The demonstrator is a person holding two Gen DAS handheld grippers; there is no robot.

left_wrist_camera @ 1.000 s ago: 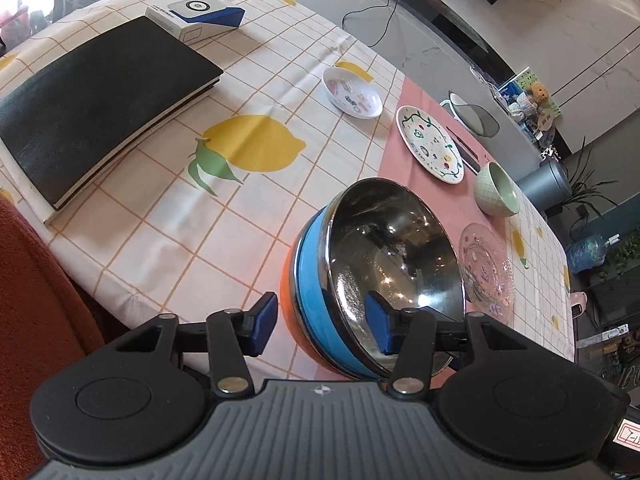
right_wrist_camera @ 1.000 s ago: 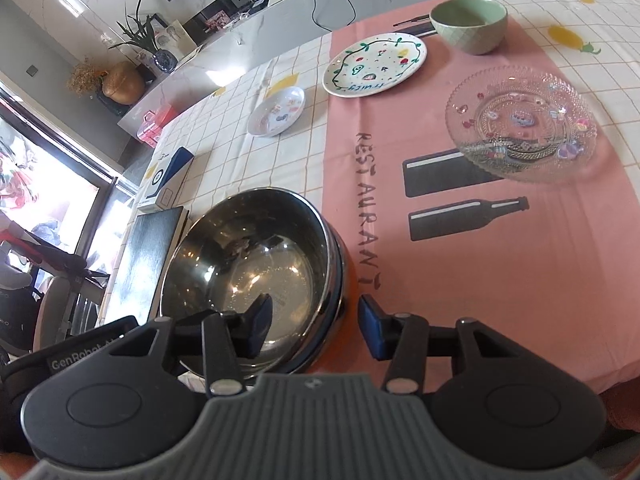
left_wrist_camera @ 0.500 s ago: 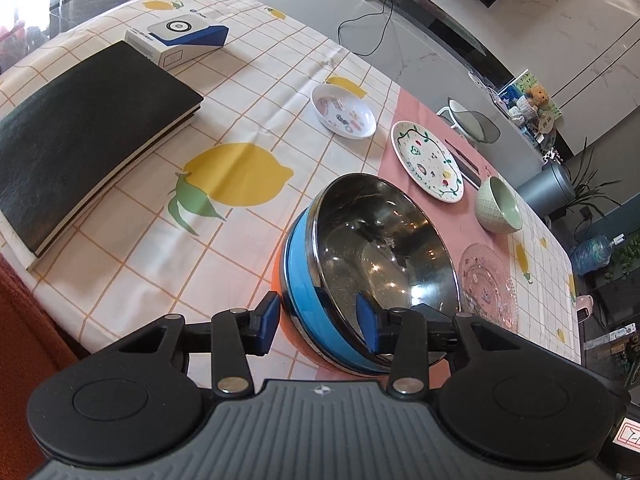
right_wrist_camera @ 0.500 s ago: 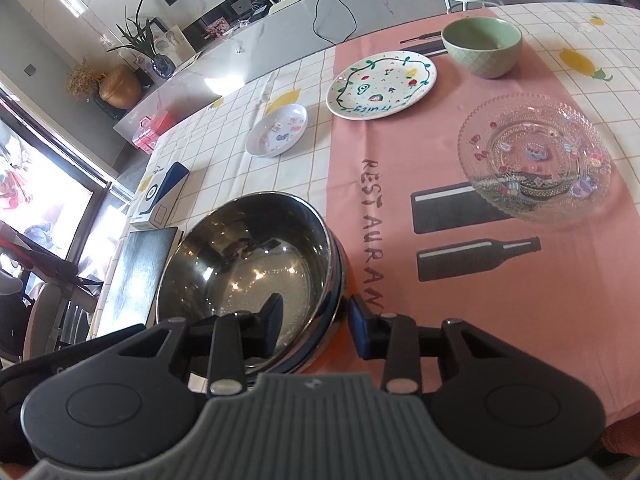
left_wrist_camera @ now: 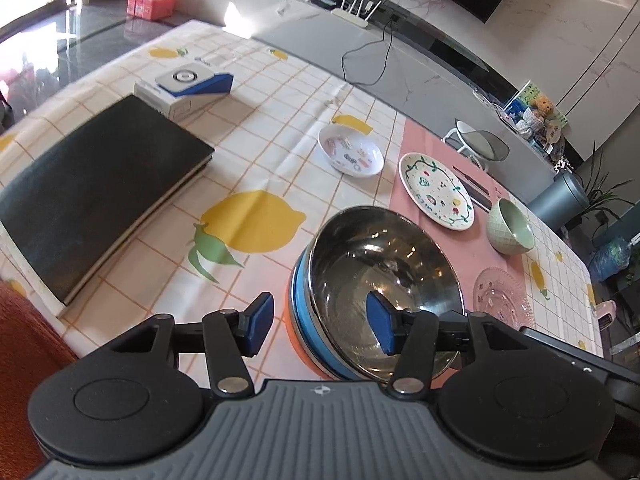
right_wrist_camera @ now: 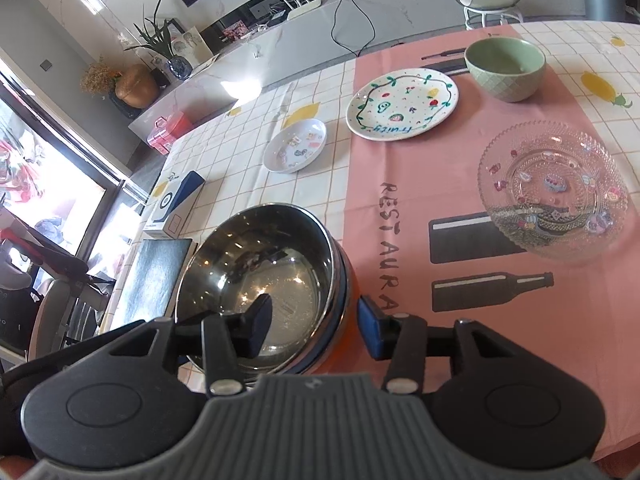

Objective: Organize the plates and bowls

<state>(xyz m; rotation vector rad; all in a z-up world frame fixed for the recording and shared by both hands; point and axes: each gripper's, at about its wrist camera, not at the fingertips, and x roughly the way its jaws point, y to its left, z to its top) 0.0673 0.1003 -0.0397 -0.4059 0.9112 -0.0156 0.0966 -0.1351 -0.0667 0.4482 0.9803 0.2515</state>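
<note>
A steel bowl [left_wrist_camera: 384, 268] sits nested in a blue bowl [left_wrist_camera: 304, 304] and an orange one at the table's near edge; it also shows in the right wrist view [right_wrist_camera: 264, 260]. My left gripper [left_wrist_camera: 320, 324] is open, its fingers straddling the stack's near left rim without touching. My right gripper [right_wrist_camera: 316, 320] is open, straddling the right rim. Farther back lie a small white dish [left_wrist_camera: 350, 156], a painted plate [left_wrist_camera: 438, 190], a green bowl [left_wrist_camera: 510, 228] and a glass plate [right_wrist_camera: 554, 188].
A black notebook [left_wrist_camera: 92, 184] and a white and blue box [left_wrist_camera: 184, 88] lie on the lemon tablecloth at left. A pink placemat [right_wrist_camera: 460, 216] covers the right part. A red-brown chair back [left_wrist_camera: 24, 340] is at the near left.
Both grippers have pulled back and up a little from the stack, and their jaws stand slightly wider. The bowls have not moved.
</note>
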